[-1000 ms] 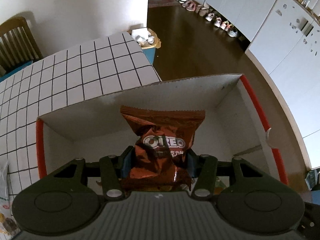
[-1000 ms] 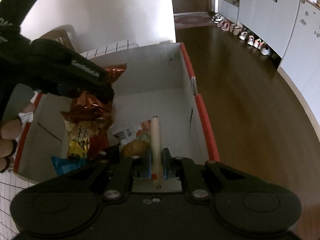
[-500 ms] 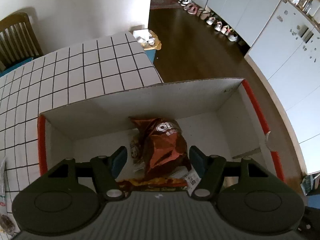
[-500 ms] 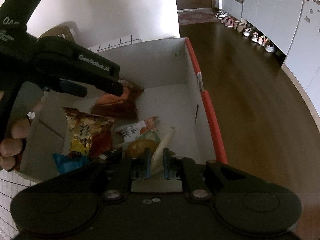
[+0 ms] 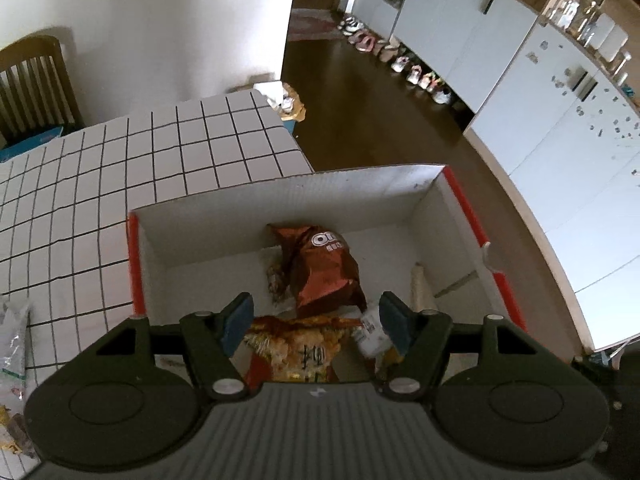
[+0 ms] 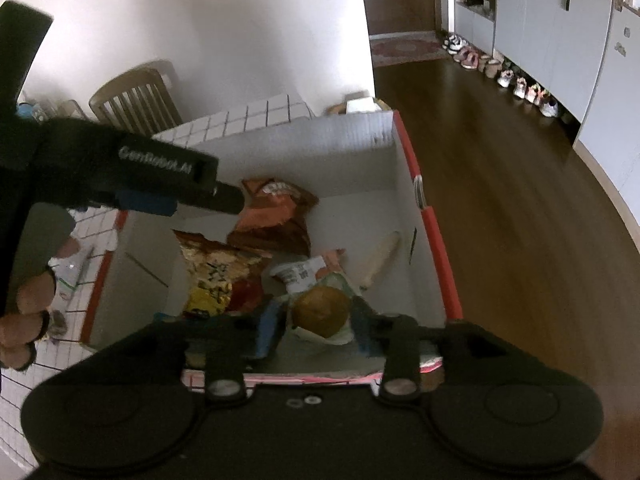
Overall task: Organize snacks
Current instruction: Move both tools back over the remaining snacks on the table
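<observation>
Both claws are over one cardboard box [image 5: 448, 208], white inside with red edges, sitting on the checked counter [image 5: 120, 184] at its corner. Left claw [image 5: 316, 322]: jaws have just been opening, now well apart, nothing between the pads. Right claw [image 6: 316, 328]: also just been opening, jaws apart, and only the box's contents show in the gap beneath it.

Counting what's in the box. One brown Oreo packet [image 5: 320, 268] lies crumpled toward the far wall. One yellow-and-red snack bag [image 6: 218, 276] sits near the left wall, its top edge just beside the Oreo packet. One pale stick-shaped snack [image 6: 382, 256] lies loose on the box floor by the right wall, tilted. One round brown bun in a clear wrapper [image 6: 320, 312] is at the near end, with one white wrapper with printed labels [image 6: 298, 274] touching it. One blue packet [image 6: 170, 316] peeks out at the near left corner, mostly hidden.

Outside the box, on the counter's left edge, at least two more wrappers [image 5: 14, 332] lie loose; blurred, so the exact count is unclear.
</observation>
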Tool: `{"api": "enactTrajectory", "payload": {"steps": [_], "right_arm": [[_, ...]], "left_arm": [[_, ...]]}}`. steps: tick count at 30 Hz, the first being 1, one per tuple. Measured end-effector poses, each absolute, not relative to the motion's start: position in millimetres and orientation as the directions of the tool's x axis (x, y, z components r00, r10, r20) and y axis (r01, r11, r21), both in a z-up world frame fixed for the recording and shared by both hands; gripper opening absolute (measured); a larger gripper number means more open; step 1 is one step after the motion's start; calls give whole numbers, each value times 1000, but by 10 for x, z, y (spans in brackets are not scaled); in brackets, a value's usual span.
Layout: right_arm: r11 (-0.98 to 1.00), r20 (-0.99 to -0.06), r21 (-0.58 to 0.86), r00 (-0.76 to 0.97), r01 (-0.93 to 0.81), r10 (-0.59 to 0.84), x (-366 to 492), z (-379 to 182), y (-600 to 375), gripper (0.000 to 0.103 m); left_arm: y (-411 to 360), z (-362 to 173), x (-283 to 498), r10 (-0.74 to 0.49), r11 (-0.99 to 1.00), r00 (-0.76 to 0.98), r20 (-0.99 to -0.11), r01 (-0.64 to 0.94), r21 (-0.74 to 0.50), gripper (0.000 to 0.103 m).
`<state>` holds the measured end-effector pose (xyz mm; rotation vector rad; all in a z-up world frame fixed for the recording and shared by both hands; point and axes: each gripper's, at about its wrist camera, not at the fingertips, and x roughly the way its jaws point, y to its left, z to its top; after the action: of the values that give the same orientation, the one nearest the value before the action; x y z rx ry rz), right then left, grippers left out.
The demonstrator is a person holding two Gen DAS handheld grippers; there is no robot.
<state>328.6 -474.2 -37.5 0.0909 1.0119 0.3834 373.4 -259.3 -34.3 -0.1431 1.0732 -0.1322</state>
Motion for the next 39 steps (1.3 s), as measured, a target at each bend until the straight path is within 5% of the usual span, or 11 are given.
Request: {"api": "enactTrajectory", "payload": {"steps": [23, 39], "right_arm": [[915, -728, 246, 563, -319, 392, 2753, 253, -4312, 94], [889, -706, 267, 553, -371, 443, 2449, 397, -3603, 101]], "left_arm": [[-1835, 243, 2754, -242, 969, 592, -769, 106, -224, 80], [-770, 279, 2123, -177, 976, 640, -748, 17, -216, 89]]}}
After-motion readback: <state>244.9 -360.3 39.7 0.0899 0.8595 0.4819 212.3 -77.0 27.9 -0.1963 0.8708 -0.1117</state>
